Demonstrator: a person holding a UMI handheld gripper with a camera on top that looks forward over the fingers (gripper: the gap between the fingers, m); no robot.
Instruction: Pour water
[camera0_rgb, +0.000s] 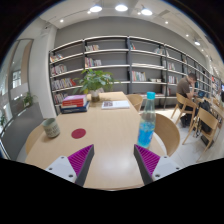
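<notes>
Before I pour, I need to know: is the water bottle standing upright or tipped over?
Upright: the water bottle stands on the table with its cap on top, beyond the open tool.

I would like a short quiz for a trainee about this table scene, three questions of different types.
1. True or false: the gripper is shut on the bottle.
2. Which thing lies between the cup and the bottle? A) coaster B) plant C) books
3. Fill in: the bottle has a ____ cap.

Key:
1. False. The fingers are open and hold nothing; the bottle stands just ahead of the right finger on the table.
2. A. The dark red coaster lies just beside the cup; plant and books are at the far edge.
3. Blue.
</notes>
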